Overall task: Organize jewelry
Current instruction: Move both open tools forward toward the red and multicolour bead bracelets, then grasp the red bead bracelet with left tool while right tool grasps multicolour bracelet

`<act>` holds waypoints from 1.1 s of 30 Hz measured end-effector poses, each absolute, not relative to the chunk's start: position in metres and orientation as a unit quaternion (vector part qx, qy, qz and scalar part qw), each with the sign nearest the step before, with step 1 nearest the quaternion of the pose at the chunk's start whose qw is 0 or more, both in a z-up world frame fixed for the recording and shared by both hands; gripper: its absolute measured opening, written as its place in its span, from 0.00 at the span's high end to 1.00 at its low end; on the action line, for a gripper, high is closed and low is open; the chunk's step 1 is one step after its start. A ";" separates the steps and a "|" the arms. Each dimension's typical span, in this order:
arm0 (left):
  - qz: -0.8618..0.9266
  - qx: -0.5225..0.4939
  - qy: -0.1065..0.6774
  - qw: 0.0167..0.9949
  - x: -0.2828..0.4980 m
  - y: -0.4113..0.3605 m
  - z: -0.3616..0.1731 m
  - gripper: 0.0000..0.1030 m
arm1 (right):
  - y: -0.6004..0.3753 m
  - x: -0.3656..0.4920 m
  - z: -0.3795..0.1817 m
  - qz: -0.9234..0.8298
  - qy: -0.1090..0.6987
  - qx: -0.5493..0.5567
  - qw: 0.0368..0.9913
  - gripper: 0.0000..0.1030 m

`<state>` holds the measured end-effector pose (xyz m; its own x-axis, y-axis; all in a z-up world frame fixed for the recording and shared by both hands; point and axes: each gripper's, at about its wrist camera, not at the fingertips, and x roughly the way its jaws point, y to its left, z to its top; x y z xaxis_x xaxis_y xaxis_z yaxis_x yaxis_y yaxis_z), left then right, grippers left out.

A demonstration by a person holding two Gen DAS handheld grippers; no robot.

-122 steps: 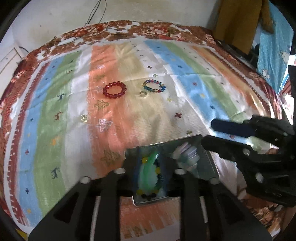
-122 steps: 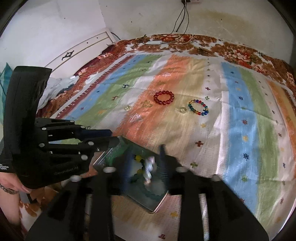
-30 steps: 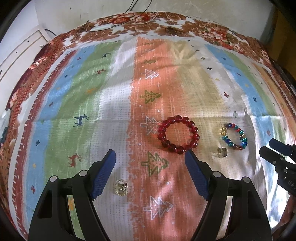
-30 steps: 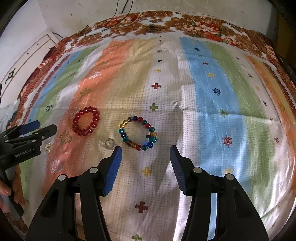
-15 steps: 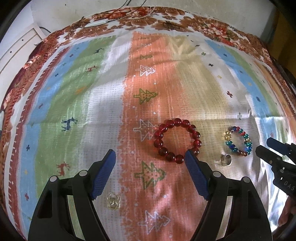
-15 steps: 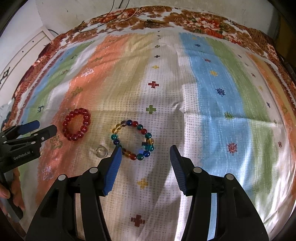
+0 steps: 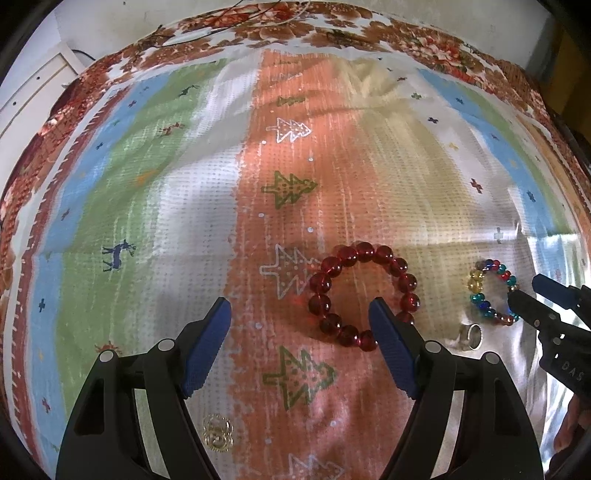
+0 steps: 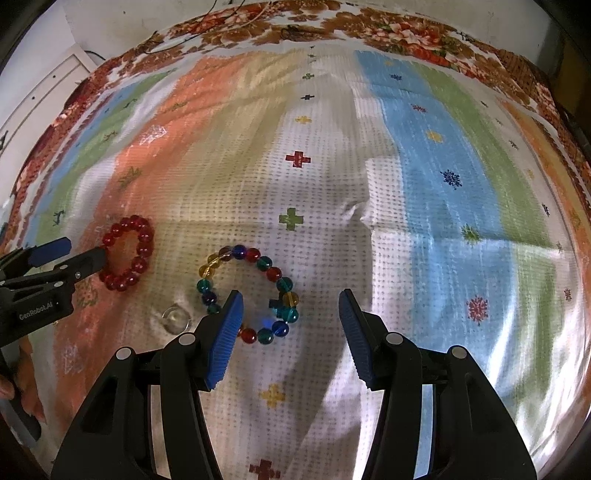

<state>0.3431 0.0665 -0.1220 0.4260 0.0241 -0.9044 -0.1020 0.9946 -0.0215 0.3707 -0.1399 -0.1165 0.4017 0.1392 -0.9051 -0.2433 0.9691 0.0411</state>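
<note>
A red bead bracelet [image 7: 364, 293] lies flat on the striped cloth; my left gripper [image 7: 301, 347] hangs open over it, the right pad above the bracelet's near right edge, nothing between the pads. The red bead bracelet [image 8: 127, 253] also shows in the right wrist view. A multicoloured bead bracelet [image 8: 247, 293] lies just ahead of my open right gripper [image 8: 290, 332], whose left pad covers its near left beads. A silver ring [image 8: 176, 317] sits left of it. The multicoloured bracelet [image 7: 491, 291], silver ring [image 7: 471, 336] and a gold earring [image 7: 218, 437] appear in the left wrist view.
A striped, patterned cloth [image 7: 155, 206] with a floral border covers the bed. White wall and cables [image 8: 207, 22] run along the far edge. A person's hand [image 8: 22, 376] holds the left gripper at the frame's left edge.
Both grippers have come lower and closer to the cloth; the red bracelet and the multicoloured bracelet have each slid nearer to the pads. Jaw widths look the same.
</note>
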 end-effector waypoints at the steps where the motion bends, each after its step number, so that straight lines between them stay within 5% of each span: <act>1: 0.039 -0.035 0.535 0.843 0.344 0.067 -0.124 0.26 | -0.140 0.371 -0.117 0.115 0.536 -0.050 0.835 0.48; 12: 0.040 -0.014 0.543 0.839 0.352 0.068 -0.139 0.33 | -0.129 0.375 -0.125 0.107 0.537 -0.087 0.832 0.49; 15: 0.041 -0.014 0.543 0.839 0.352 0.069 -0.139 0.43 | -0.128 0.374 -0.126 0.114 0.540 -0.087 0.830 0.68; 19: 0.024 -0.003 0.547 0.837 0.350 0.067 -0.138 0.82 | -0.125 0.371 -0.128 0.126 0.541 -0.092 0.827 0.87; 20: 0.023 -0.002 0.548 0.836 0.350 0.066 -0.139 0.85 | -0.125 0.370 -0.128 0.127 0.541 -0.092 0.827 0.90; 33: 0.012 -0.023 0.540 0.841 0.338 0.067 -0.115 0.87 | -0.124 0.354 -0.109 0.141 0.519 -0.102 0.837 0.90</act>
